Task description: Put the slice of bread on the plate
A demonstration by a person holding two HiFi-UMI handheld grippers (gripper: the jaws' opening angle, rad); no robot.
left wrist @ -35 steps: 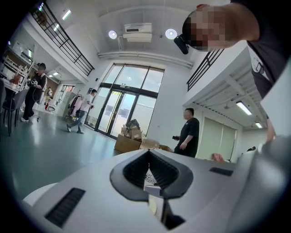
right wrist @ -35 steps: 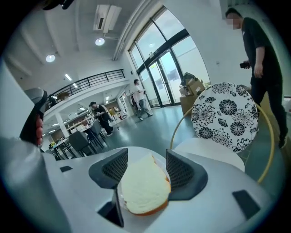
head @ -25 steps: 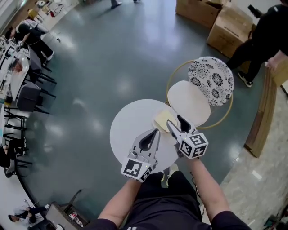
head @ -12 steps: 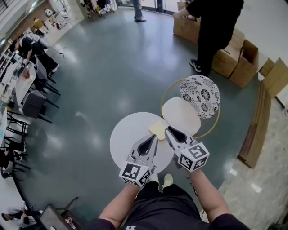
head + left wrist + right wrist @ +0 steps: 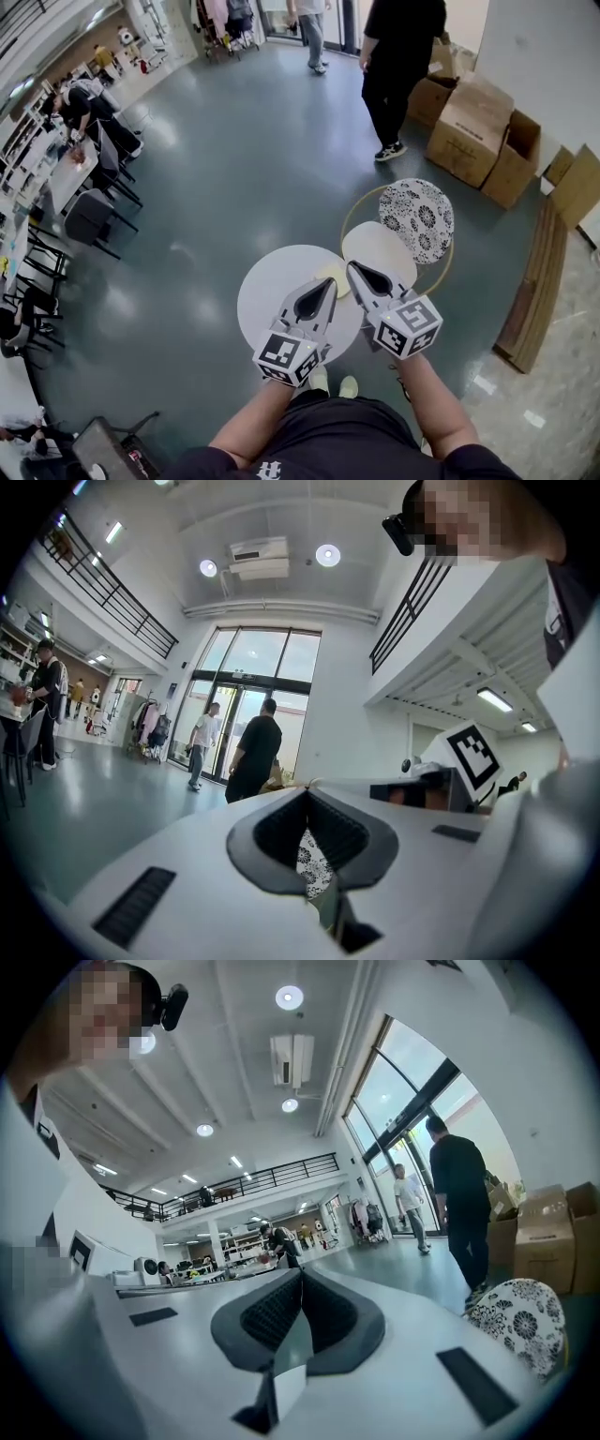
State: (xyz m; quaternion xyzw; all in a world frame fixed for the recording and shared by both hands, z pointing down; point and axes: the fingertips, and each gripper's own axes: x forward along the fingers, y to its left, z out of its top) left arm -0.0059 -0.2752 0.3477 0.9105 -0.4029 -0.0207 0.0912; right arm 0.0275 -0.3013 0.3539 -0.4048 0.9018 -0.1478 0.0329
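— Where is the slice of bread (image 5: 337, 280)?

— It lies flat on the white round worktop (image 5: 272, 291), right at the worktop's far right edge. It is not on a plate yet.

— Which plate is close to it?

— A cream plate (image 5: 384, 251) sits just past that edge of the worktop, right beside the bread. I cannot tell if the bread touches it. A flowery black and white plate (image 5: 417, 220) is past the cream one, further from the worktop. A thin gold ring (image 5: 349, 217) goes round both plates.

— What about the claws?

— Both are up in the air over the near side of the worktop, and they point out level. The left claw (image 5: 326, 284) has its two jaws pressed together with nothing in them. The right claw (image 5: 353, 268) has just been closing its jaws. They are together too, and nothing is between them. From the head view, the two tips sit one on each side of the bread, but neither one holds it.

— What else is around the worktop?

— A shiny grey-green floor (image 5: 216, 187) is under it. Two light shoes (image 5: 330, 382) peek out below its near edge. Far past the worktop there is a person in black clothes (image 5: 398, 56), with brown cardboard boxes (image 5: 473, 127) to the right of them. Off to the worktop's left are dark chairs (image 5: 89, 216).
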